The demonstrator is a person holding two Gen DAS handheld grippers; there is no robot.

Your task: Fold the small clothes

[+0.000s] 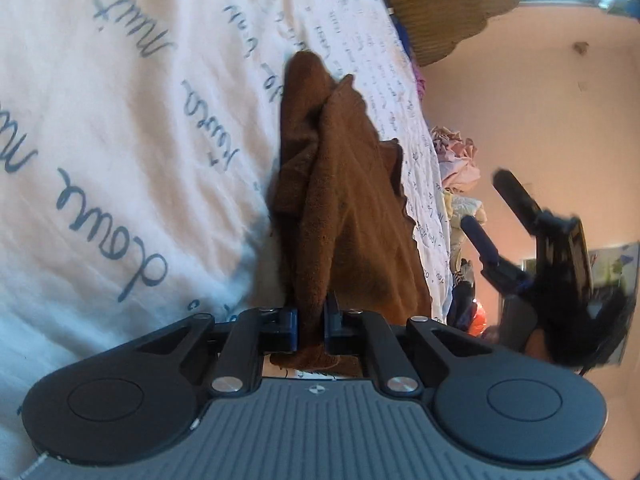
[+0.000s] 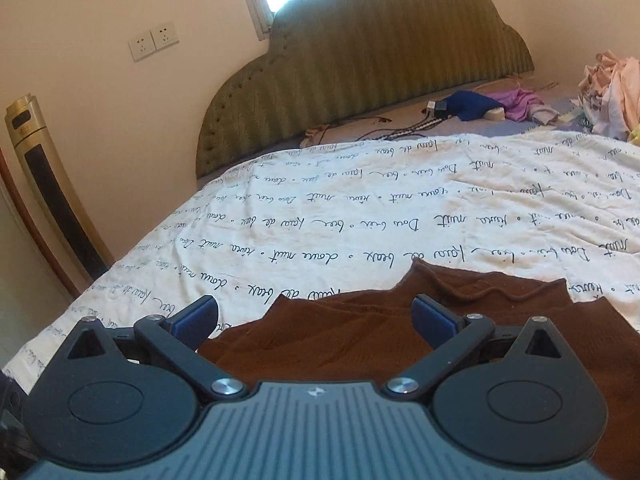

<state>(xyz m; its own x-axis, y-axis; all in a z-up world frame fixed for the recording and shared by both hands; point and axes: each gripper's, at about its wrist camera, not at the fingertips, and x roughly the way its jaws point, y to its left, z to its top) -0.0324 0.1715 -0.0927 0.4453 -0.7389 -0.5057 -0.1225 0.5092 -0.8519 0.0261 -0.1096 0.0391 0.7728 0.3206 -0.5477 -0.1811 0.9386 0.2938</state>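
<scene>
Left wrist view is rolled hard to one side, so the white bedspread point(image 1: 120, 128) with its handwritten script climbs the frame at a slant. The left gripper point(image 1: 311, 322) has its blue pads drawn close together and clamped on a bunched fold of the brown cloth point(image 1: 344, 200), which runs away from the jaws in long ridged pleats across the bedspread. Only this view shows the right gripper point(image 1: 486, 212) from outside, blurred, off the bed edge against the peach wall, its two fingers spread apart with nothing between them. A pile of pale clothes point(image 1: 458, 160) lies beyond the cloth. Right wrist view sits level and shows what the other cannot: the scalloped green headboard point(image 2: 360, 80), a bright window, wall sockets point(image 2: 154, 41) and a gold tower fan point(image 2: 48, 184). Here the right gripper point(image 2: 314, 312) stands wide, pads clear of the fabric, above the brown cloth point(image 2: 360, 344), which lies rumpled on the near part of the bedspread point(image 2: 360, 216).
</scene>
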